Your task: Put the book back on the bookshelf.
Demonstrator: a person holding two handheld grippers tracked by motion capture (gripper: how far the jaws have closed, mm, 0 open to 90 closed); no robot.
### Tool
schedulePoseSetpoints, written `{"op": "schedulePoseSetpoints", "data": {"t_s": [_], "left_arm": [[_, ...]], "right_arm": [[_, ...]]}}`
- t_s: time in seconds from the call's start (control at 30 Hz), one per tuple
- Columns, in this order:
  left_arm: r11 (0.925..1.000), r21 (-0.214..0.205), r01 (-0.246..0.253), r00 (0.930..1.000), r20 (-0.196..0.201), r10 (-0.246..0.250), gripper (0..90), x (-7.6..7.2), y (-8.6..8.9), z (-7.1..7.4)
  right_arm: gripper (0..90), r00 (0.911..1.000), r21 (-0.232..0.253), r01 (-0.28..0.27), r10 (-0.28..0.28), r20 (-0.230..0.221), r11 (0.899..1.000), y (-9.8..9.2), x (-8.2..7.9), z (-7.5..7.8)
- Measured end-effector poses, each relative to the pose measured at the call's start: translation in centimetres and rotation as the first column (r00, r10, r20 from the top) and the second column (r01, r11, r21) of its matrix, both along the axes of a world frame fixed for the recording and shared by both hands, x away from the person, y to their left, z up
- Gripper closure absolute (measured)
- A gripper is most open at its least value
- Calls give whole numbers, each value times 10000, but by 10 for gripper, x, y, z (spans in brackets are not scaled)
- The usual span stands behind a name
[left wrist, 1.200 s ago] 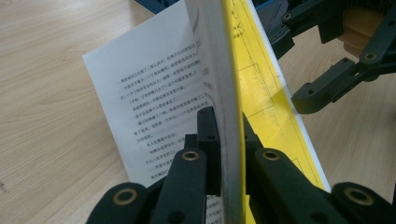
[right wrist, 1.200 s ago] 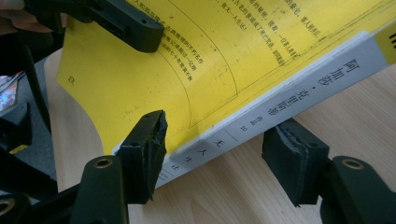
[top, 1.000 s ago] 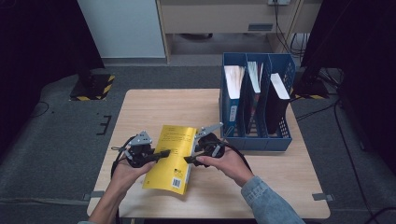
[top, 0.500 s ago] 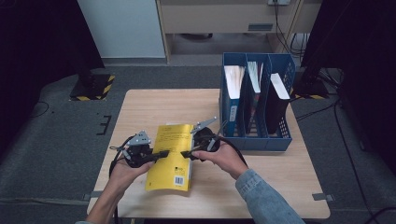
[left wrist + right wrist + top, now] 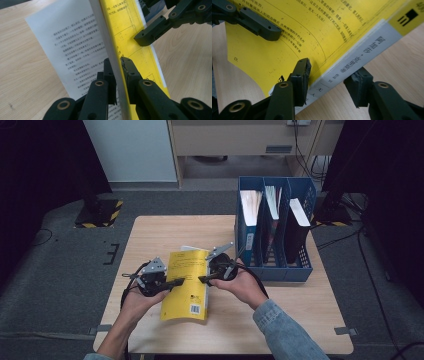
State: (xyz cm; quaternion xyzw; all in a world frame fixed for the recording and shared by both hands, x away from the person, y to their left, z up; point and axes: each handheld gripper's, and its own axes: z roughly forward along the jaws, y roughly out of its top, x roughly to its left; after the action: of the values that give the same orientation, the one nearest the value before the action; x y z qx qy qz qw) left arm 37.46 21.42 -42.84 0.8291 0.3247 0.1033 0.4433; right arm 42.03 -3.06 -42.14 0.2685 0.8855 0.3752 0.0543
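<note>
- Black jaws of the left gripper (image 5: 119, 72) are clamped on the yellow book (image 5: 187, 282): in the left gripper view 1 jaw presses the yellow cover and the other presses the white printed page behind it, with the block of pages between them.
- Beyond them in that view, 1 jaw of the right gripper (image 5: 203, 279) lies against the yellow cover, higher up.
- In the right gripper view its 2 jaws stand on either side of the book's grey spine. They have just been closing. The near jaw rests on the cover beside the spine, while the far jaw sits just off the spine over the wood, so the grip is not yet tight.
- The left gripper's jaw also shows in that view, lying on the cover at the upper left.
- Seen from the high view, the book sits at the near middle of the wooden table (image 5: 165, 232), tilted up between the 2 hands, barcode end toward the person.
- The left hand (image 5: 142, 297) and the right hand (image 5: 243, 287) each grasp a gripper; a denim sleeve (image 5: 285, 330) covers the right forearm.
- Just right of the right hand stands a blue file rack (image 5: 274, 270) with 3 slots holding papers and books.
</note>
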Motion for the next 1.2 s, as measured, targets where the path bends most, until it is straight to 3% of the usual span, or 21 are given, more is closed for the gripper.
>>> {"op": "schedulePoseSetpoints", "data": {"t_s": [0.23, 0.4, 0.6, 0.7, 0.9, 1.2], "left_arm": [[9995, -172, -260, 9996, 67, 261, 831, 12, -6, 5], [9986, -147, -513, 9983, 255, 516, 828, 21, -11, 9], [9954, -305, -911, 9938, 611, 929, 803, 37, -12, 15], [9929, -327, -1140, 9910, 663, 1160, 797, 42, -12, 10], [9931, -342, -1123, 9904, 776, 1147, 759, 37, -8, 5], [9909, -531, -1238, 9879, 877, 1281, 623, 18, 1, -3]], "right_arm": [[669, 9974, 212, 629, -636, 334, 9978, -10, 2, 14], [692, 9939, 200, 850, -862, 692, 9962, -14, 3, 21], [700, 9837, 370, 1293, -1329, 1212, 9909, -13, 8, 24], [700, 9765, 90, 1381, -1377, 1657, 9904, -7, 12, 23], [703, 9792, -142, 1176, -1136, 1683, 9930, -6, 12, 25], [722, 9841, -270, 678, -624, 1660, 9973, -9, -6, 25]]}}
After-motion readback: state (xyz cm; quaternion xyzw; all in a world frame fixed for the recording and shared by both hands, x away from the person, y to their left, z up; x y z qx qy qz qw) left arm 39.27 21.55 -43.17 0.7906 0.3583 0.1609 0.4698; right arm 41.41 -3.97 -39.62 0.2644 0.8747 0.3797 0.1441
